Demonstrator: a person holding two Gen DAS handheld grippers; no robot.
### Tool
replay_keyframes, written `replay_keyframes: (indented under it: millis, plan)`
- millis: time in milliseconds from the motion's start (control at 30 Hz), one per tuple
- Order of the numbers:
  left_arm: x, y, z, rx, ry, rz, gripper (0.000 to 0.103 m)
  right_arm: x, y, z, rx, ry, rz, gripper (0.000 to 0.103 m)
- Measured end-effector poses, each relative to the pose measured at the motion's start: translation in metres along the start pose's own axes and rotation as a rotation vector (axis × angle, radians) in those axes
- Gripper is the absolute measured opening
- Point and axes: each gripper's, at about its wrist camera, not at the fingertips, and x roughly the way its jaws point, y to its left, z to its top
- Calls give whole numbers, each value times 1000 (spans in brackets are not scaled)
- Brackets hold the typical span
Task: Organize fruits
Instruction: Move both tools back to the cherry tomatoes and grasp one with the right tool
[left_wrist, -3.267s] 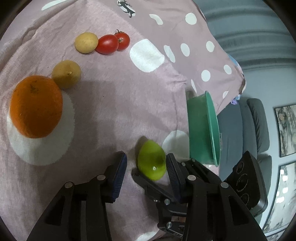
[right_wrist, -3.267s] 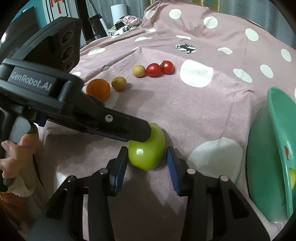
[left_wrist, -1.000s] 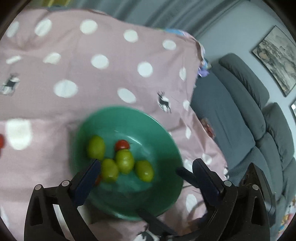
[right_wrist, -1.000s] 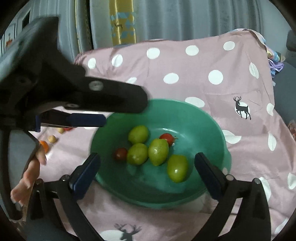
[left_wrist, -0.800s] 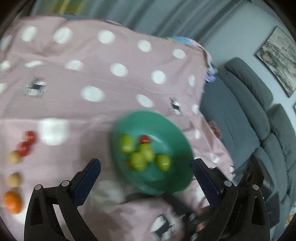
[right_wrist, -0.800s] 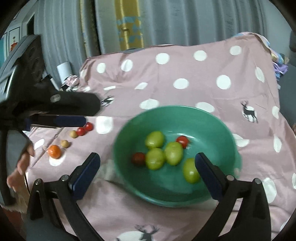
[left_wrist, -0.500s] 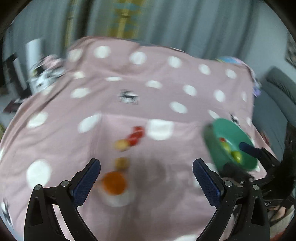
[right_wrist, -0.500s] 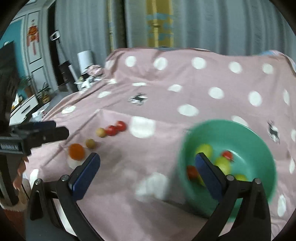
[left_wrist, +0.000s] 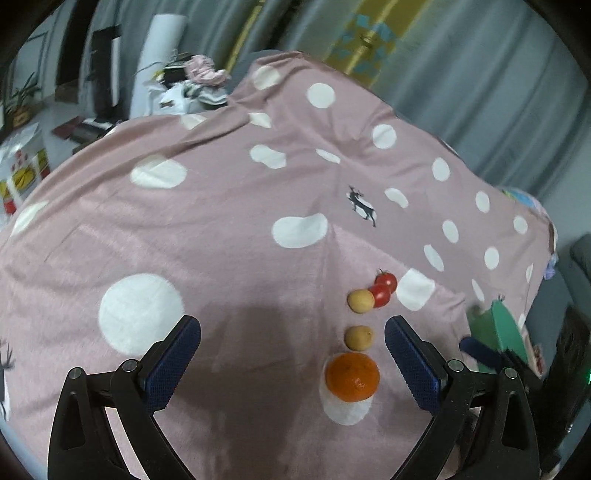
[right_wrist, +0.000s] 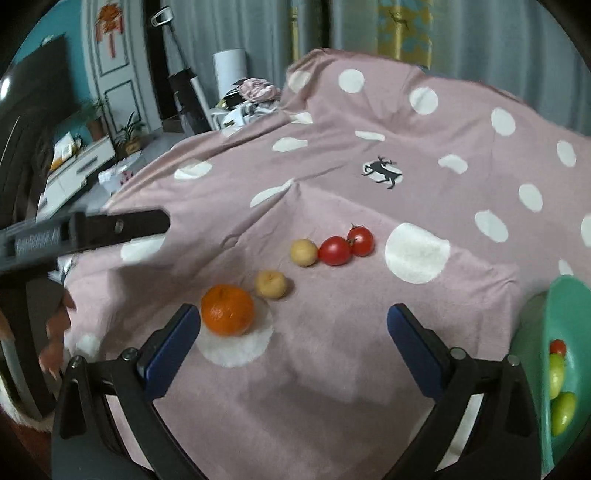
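Both claws spread wide and empty, left gripper (left_wrist: 291, 347) and right gripper (right_wrist: 293, 334) above cloth (right_wrist: 332, 369), lined up toward orange (right_wrist: 228, 309), likely next for green bowl (right_wrist: 565, 306) at right, already holding several fruits.

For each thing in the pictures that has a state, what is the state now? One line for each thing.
left gripper: open, empty.
right gripper: open, empty.
orange: on the cloth, not yet in the bowl.
two small yellow fruits: on the cloth, apart from each other.
two tomatoes: on the cloth, touching each other.
green bowl: holds green fruits and a tomato.
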Motion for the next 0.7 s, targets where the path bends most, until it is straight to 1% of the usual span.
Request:
replay_keyframes:
  millis: [33, 100, 167, 267, 333, 433, 500, 567, 633, 700]
  plan:
    - [2, -4, 1, 24, 1, -6, 99, 1, -5, 2, 35, -13, 14, 102]
    - [4, -9, -1, 33, 8, -17, 100, 6, -23, 10, 129, -13, 36, 102]
    - [5, -7, -3, 22, 17, -33, 100, 16, -42, 17, 206, 1, 18, 102]
    - [7, -4, -3, 2, 32, -41, 99, 33, -58, 24, 196, 40, -27, 101]
    - [8, -2, -2, -7, 31, -22, 100, 41, -66, 30, 230, 56, -3, 98]
    - [7, 0, 0, -29, 24, -28, 99, 57, -81, 39, 382, 93, 88, 96]
    - [7, 3, 2, -54, 28, -49, 100, 70, -87, 46, 462, 117, 120, 91]
    - [9, 6, 2, -76, 36, -57, 100, 86, -88, 54, 505, 151, 100, 86]
    - [9, 7, 2, -80, 42, -51, 99, 97, -87, 55, 537, 196, 85, 78]
    - [8, 7, 2, -76, 36, -27, 100, 108, -84, 55, 555, 231, 81, 71]
